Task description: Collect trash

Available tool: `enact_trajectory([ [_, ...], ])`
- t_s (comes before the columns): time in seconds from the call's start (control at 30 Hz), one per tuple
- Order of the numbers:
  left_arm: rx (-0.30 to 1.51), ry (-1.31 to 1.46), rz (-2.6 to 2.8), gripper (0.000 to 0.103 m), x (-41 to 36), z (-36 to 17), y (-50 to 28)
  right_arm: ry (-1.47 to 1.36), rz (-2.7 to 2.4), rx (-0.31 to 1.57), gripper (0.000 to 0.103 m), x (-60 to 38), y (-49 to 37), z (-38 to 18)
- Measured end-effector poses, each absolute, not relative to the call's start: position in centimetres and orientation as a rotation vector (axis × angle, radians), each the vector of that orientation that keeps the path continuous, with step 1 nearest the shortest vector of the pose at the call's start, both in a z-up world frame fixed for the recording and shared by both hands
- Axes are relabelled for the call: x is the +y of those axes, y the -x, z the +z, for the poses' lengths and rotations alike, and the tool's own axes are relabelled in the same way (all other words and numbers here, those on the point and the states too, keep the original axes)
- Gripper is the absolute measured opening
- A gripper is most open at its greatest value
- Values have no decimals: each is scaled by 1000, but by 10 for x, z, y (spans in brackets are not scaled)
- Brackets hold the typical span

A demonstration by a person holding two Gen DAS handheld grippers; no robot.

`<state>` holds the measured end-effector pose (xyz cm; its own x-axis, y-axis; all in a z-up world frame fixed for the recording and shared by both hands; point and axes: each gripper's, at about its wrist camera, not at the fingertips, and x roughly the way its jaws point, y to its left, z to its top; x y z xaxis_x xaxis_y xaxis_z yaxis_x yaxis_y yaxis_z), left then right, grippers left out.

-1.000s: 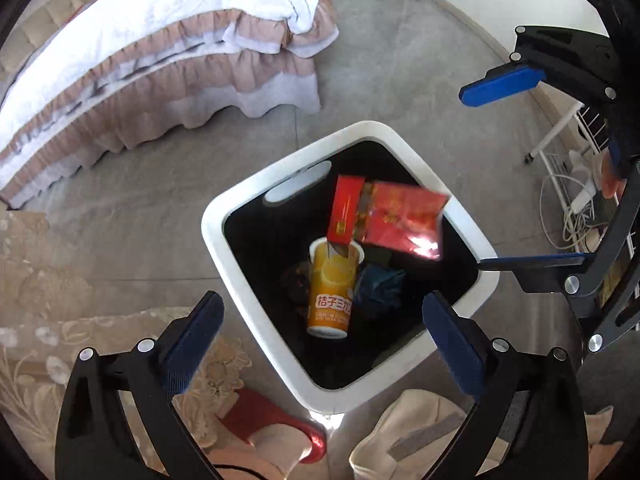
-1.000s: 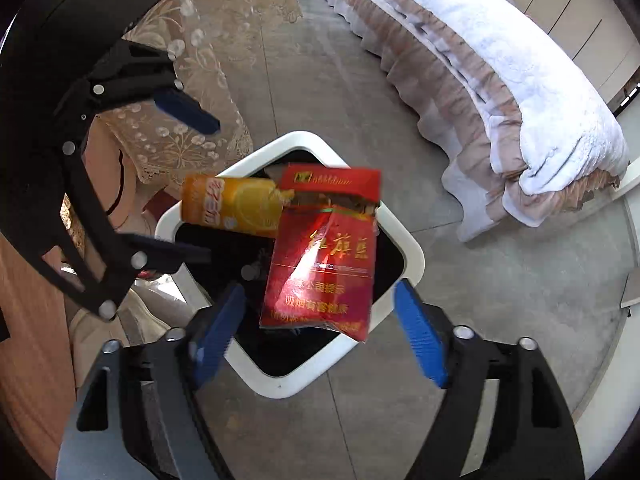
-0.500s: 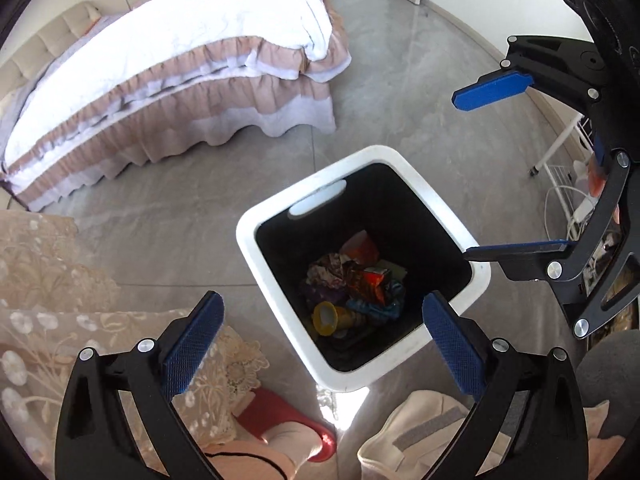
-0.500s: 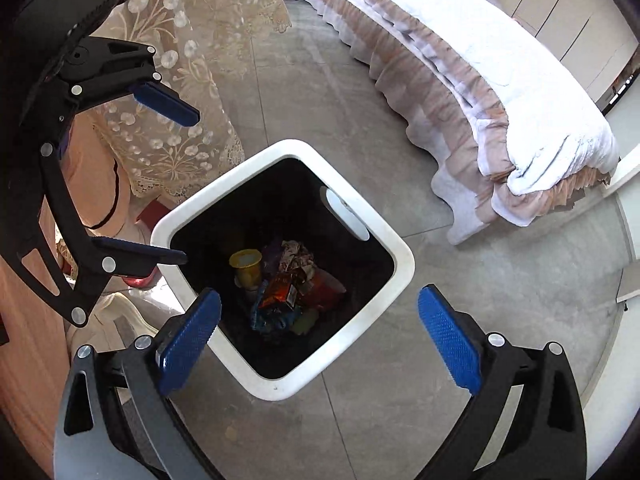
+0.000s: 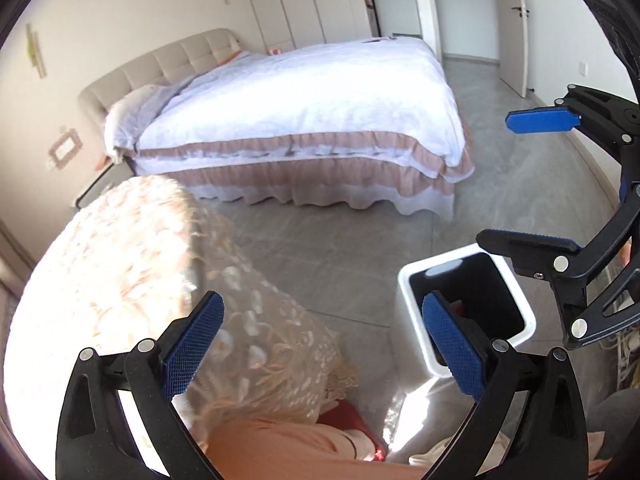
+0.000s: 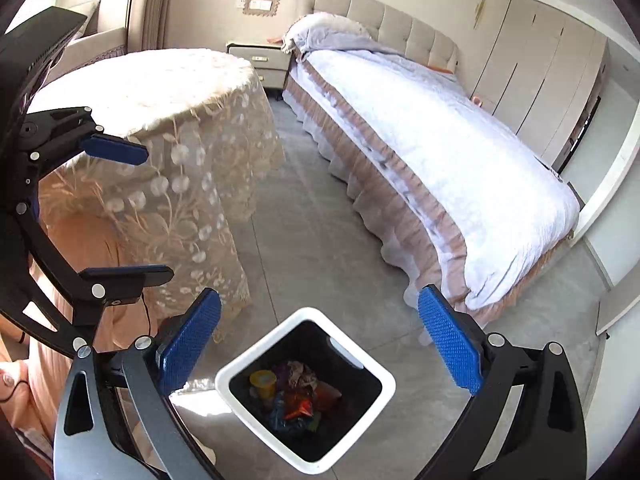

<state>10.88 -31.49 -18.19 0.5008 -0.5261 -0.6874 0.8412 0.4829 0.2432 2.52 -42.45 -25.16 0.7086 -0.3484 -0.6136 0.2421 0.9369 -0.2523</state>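
Both my grippers, left [image 5: 320,348] and right [image 6: 320,344], jaws wide, holding nothing; bin [image 6: 384,376] below right jaws, trash [image 6: 296,400] inside; scan worktop [image 6: 160,92] for leftovers

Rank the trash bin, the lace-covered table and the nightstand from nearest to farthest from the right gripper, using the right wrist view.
From the right gripper:
1. Trash bin, just below the fingertips.
2. Lace-covered table, ahead left.
3. Nightstand, far, beside the bed's head.

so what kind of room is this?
A home bedroom, most likely: a made bed with padded headboard, a nightstand beside it, and wardrobe doors along the wall.
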Motion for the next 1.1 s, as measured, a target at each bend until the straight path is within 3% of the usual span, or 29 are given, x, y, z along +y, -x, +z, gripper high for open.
enact_trajectory([
  [0.33, 531, -341, -515, 98, -193, -116, -146, 126, -284, 483, 98, -335, -70, -186],
  [0.63, 415, -191, -302, 98, -107, -70, -131, 89, -180, 325, 98, -273, -83, -141],
  [1.1, 329, -96, -162, 98, -53, -43, -101, 11, -68, 214, 98, -215, -61, -96],
])
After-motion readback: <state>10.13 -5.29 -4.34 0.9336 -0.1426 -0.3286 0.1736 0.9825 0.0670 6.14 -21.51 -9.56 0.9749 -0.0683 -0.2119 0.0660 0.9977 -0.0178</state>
